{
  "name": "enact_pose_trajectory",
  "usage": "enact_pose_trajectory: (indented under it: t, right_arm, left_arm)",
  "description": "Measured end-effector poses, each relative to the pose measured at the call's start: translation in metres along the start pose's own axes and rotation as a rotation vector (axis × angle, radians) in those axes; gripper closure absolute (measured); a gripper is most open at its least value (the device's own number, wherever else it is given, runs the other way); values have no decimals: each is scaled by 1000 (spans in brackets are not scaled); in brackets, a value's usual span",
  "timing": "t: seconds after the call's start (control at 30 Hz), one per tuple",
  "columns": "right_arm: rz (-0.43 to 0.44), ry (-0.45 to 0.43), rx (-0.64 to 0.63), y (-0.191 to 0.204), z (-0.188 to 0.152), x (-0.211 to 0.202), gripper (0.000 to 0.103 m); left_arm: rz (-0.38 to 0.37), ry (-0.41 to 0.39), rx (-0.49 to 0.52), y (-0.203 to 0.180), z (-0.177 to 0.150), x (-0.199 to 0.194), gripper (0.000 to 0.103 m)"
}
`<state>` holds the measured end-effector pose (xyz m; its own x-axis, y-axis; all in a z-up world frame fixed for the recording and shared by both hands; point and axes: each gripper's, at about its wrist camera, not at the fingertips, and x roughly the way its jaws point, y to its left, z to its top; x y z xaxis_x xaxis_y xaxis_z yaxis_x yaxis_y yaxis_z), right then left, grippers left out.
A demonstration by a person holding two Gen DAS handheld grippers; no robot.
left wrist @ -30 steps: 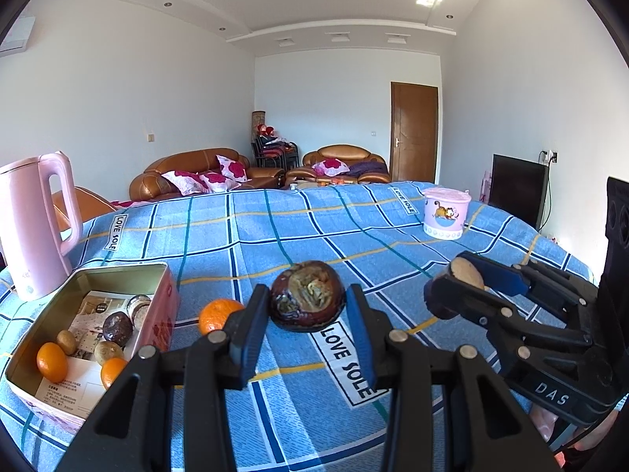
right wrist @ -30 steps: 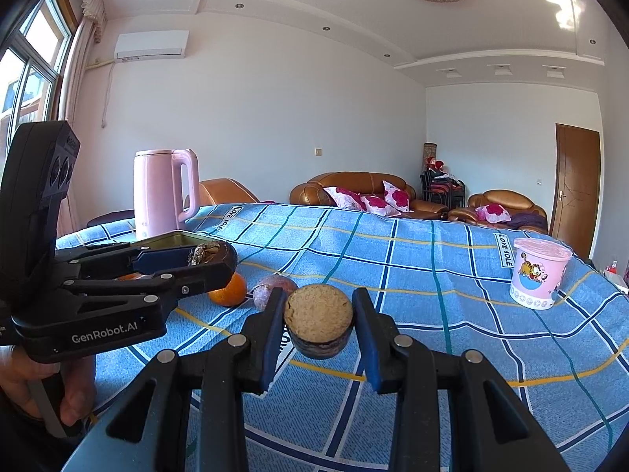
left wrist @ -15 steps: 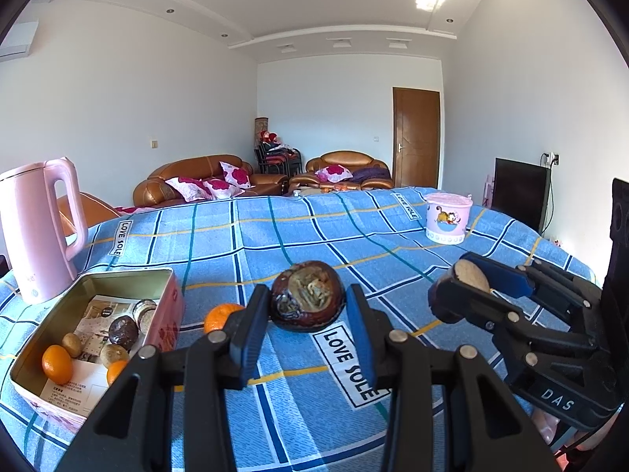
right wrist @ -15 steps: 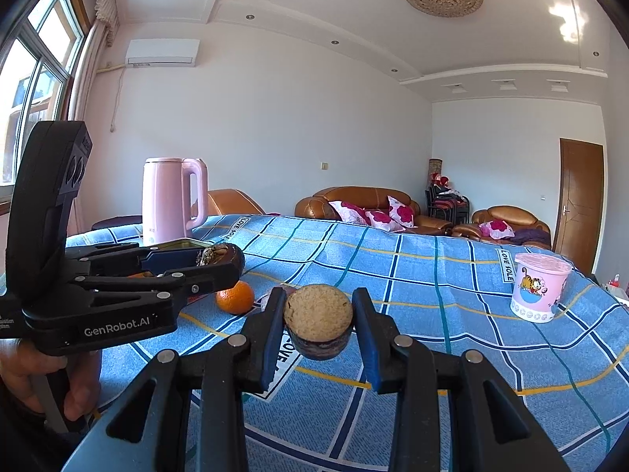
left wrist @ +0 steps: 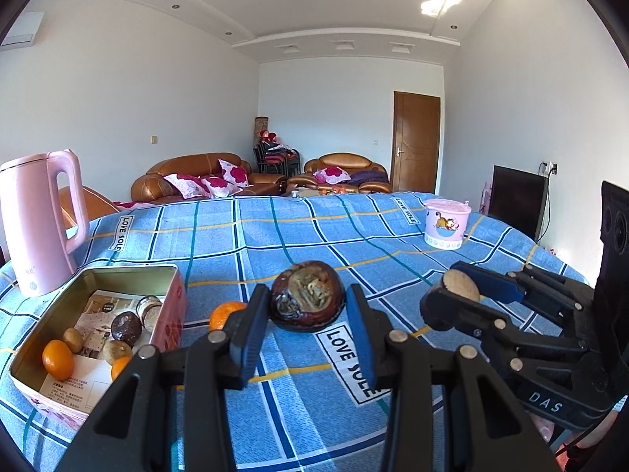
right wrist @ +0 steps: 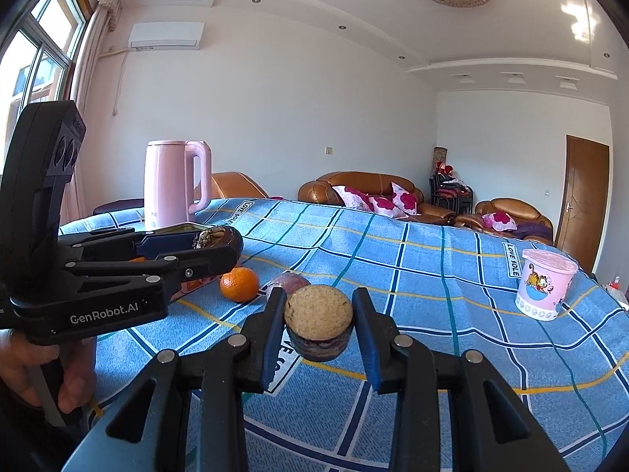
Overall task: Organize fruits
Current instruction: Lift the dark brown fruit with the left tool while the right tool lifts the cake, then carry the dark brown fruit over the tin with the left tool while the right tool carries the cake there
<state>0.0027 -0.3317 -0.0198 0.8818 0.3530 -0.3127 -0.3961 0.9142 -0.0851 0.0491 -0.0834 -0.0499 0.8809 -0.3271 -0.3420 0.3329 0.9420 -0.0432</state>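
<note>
We see a dark passion-fruit half [left wrist: 307,301], pulp side facing up and towards us, clamped in the left hand-held gripper [left wrist: 307,334] just beyond the tin [left wrist: 129,271]. A second half [right wrist: 318,324], its pale cut face up, sits pinched in the right hand-held gripper [right wrist: 318,334], well apart from the tin. One orange [left wrist: 225,313] lies on the bench just beside the tin. Inside the tin lie two oranges [left wrist: 57,358], brown fruits [left wrist: 73,339] and a dark purple one [left wrist: 126,326].
</note>
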Motion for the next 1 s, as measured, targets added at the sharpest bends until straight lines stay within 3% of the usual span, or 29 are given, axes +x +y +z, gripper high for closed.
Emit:
enact_pose_trajectory:
  t: [0.5, 1.0]
  right_arm:
    - [102, -22, -47, 32, 70, 6, 66]
    - [223, 16, -100, 84, 117, 52, 66]
  left_arm:
    - [68, 9, -74, 47, 6, -18, 61]
    - [236, 55, -166, 133, 17, -23, 61]
